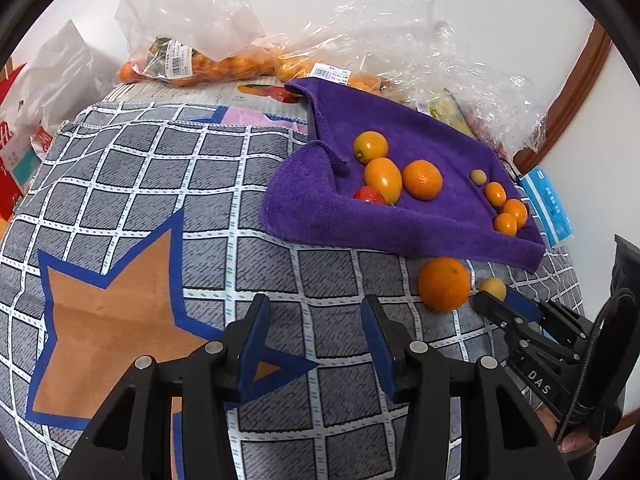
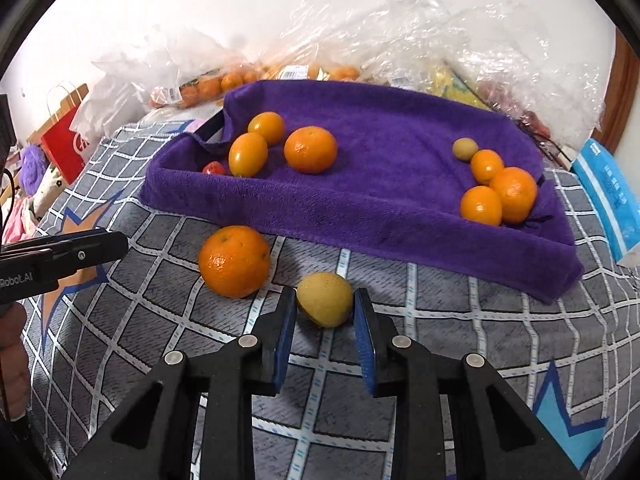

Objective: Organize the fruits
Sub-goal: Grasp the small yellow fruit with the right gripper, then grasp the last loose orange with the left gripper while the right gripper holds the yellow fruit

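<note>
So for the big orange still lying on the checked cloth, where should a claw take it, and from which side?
Grip the big orange across its widest middle, coming from the near side, low along the checked cloth. It is round, so only its widest part gives the pads purchase. The open left claw is free; the right claw already brackets the yellow fruit.

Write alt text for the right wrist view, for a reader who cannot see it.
The right gripper closes its blue fingers around a small yellow fruit on a grey checked blanket, beside a large orange. Behind them, a purple towel holds two clusters of oranges and smaller fruit. The left gripper juts in at the left edge.
</note>
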Tool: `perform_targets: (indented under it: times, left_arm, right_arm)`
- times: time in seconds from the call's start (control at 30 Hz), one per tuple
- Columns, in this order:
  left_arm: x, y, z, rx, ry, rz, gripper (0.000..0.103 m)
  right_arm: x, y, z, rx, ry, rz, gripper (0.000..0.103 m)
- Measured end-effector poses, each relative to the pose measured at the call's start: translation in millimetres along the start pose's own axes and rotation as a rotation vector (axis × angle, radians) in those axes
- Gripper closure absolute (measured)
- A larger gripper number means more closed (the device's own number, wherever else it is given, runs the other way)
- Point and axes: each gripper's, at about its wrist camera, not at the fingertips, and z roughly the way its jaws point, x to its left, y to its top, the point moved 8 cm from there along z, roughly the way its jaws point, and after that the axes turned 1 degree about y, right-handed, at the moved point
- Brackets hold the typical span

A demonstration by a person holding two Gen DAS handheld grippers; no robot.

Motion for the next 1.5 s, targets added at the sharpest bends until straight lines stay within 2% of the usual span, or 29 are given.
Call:
perform_targets:
  times: [0.4, 0.8, 1.4, 1.5]
  left_arm:
    - [-45.8, -5.4, 5.8, 0.036, -0.017, 0.074, 0.056]
    - [-91.7, -4.8, 19.9, 0.071, -0.036, 0.141, 0.054]
    - [-105.4, -2.2, 50.6, 0.108, 0.012, 0.149, 0.054]
    - [-105.6, -0.7, 53.2, 0.095, 0.028, 0.150, 0.058]
  right_arm:
    - [-42.0, -7.7, -29.1, -0.051, -0.042, 0.051, 0.074]
    - [-80.4, -21.6, -37.3, -0.064, -0.067, 0.104, 0.074]
    - [-102.8, -29.4, -34.0, -0.054, -0.067, 0.152, 0.074]
    - [-103.3, -28.4, -32.9, -0.051, -0.068, 0.149, 0.074]
